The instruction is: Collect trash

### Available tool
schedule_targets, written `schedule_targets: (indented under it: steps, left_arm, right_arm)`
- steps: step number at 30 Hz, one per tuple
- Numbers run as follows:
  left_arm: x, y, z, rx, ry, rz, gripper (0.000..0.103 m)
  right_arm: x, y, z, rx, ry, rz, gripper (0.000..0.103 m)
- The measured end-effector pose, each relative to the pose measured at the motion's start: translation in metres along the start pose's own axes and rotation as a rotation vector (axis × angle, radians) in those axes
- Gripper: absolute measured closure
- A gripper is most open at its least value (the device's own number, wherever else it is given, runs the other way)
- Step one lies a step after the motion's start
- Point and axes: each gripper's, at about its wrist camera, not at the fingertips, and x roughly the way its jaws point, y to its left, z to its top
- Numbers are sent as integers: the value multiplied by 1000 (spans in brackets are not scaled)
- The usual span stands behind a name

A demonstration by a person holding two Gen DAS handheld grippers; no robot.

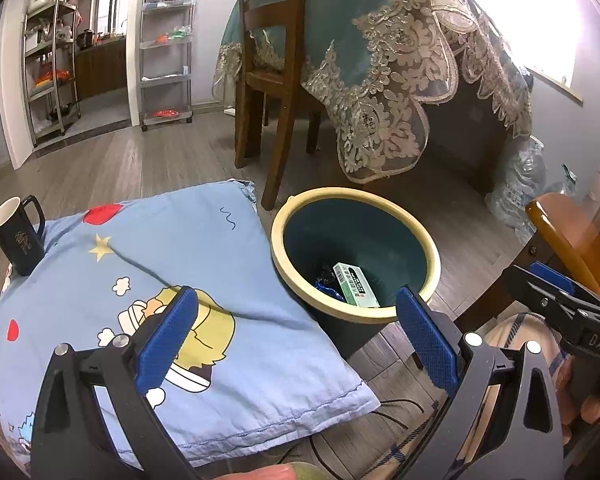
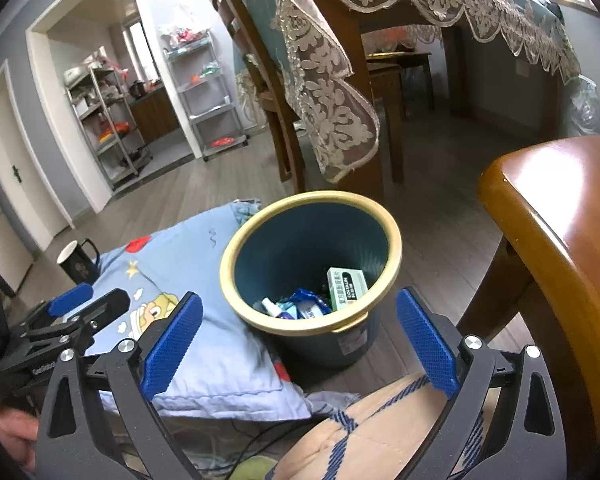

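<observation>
So both claws are spread wide and holding nothing right now. My left claw [image 1: 296, 336] hangs over the edge of a light blue cartoon-print cushion [image 1: 140, 280], with the trash bin [image 1: 356, 316] just past its right finger. My right claw [image 2: 298, 346] is pretty much lined up with the same bin from the other side, so I get a good look down into it.

That bin is dark teal with a cream rim and stands on the wood floor [image 1: 120, 164], pressed right up against the cushion. Inside, the trash is already piled at the bottom: a green and white box [image 2: 346, 283] leaning against the inner wall, a blue crinkly wrapper [image 2: 310, 303], and a little white bottle [image 2: 270, 307] beside it. From the left wrist view I mostly just see the box, since the near rim hides the rest.

Other stuff around: a black mug [image 1: 17, 236] with a white inside sits upright on the far left corner of the cushion. A wooden chair [image 1: 272, 76] and a surface draped in a lace-trimmed cloth [image 1: 384, 80] stand behind the bin.
</observation>
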Motion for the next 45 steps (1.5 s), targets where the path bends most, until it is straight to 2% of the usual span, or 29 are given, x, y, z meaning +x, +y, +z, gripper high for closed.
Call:
schedule_targets:
  steps: [45]
  left_arm:
    - [4,-4,-4,-2,17,-4,6]
  right_arm:
    - [6,1,-2,2,18,7,6]
